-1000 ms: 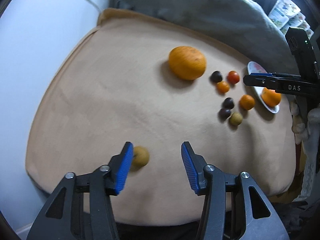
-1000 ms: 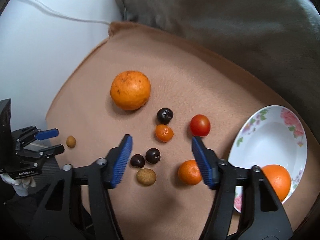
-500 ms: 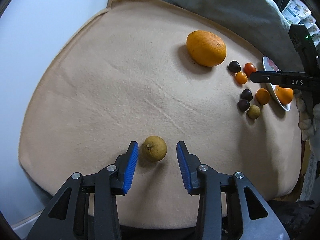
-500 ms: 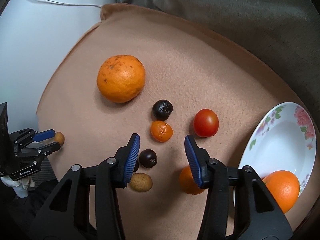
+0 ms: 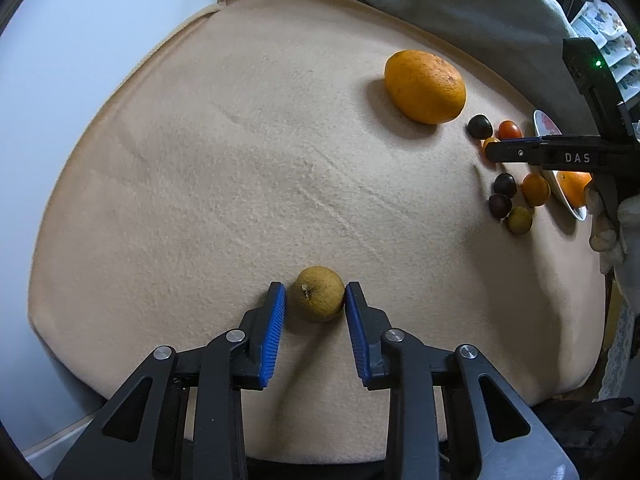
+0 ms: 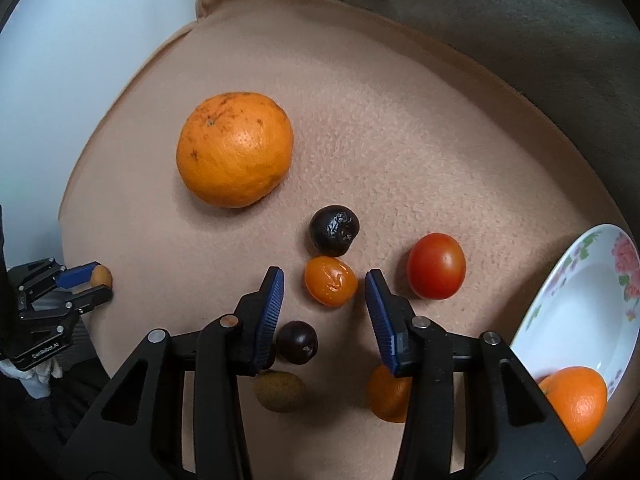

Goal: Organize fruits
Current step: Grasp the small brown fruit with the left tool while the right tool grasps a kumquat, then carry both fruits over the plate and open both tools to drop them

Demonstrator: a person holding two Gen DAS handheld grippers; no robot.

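A small yellow-brown fruit (image 5: 320, 299) lies on the tan cushion (image 5: 240, 160) between the blue pads of my left gripper (image 5: 315, 292). The jaws are closing; the right pad is at its skin and a thin gap shows at the left pad. My right gripper (image 6: 324, 276) points down over a wrinkled small orange fruit (image 6: 331, 281). Its jaws are closing too, with gaps on both sides. A flowered white plate (image 6: 576, 300) at the right holds one orange (image 6: 576, 400).
On the cushion lie a big orange (image 6: 235, 149), a red tomato (image 6: 436, 266), two dark fruits (image 6: 334, 231) (image 6: 297, 342), a brown fruit (image 6: 280, 391) and a mandarin (image 6: 386, 394). Grey blanket (image 6: 480, 20) lies behind, and a white surface (image 5: 80, 40) to the left.
Both grippers have sunk toward the cushion and narrowed their jaws. The left one now brackets the yellow-brown fruit; the right one has come over the small orange fruit.
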